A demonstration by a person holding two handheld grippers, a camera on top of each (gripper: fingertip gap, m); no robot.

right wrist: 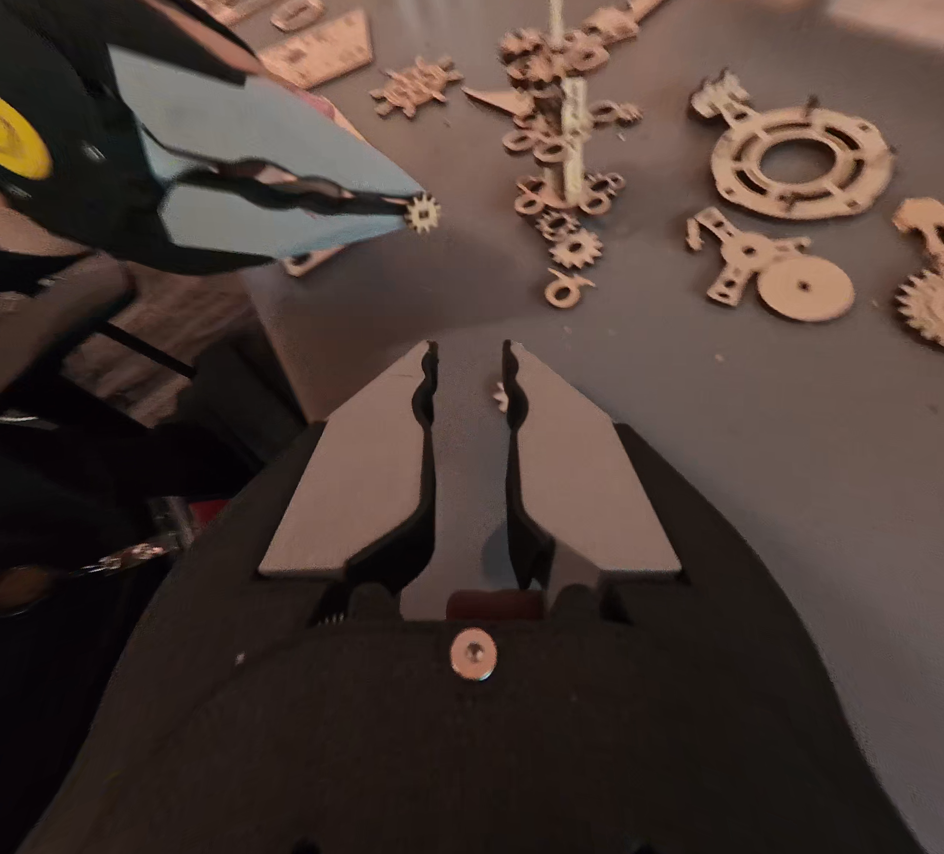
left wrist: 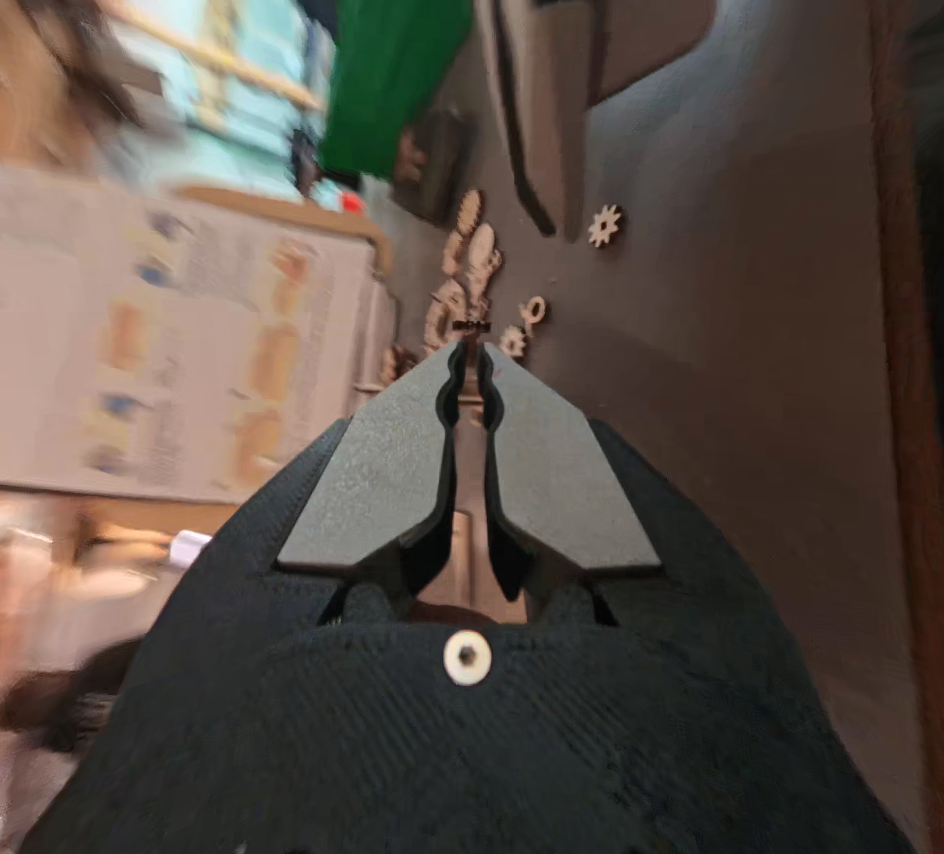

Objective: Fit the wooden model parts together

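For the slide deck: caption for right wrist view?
Left hand-held gripper holds a small wooden gear; right hand-held gripper open above the grey table.

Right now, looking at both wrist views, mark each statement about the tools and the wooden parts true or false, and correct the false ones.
1. The left tool grips a small gear. True.
2. The right tool is clamped on a ring plate. False: its jaws stand apart with nothing between them, and the ring plate lies on the table.
3. The gripped gear rests on the table. False: it is held in the air.
4. A solid disc lies nearer the right tool than the ring plate. True.
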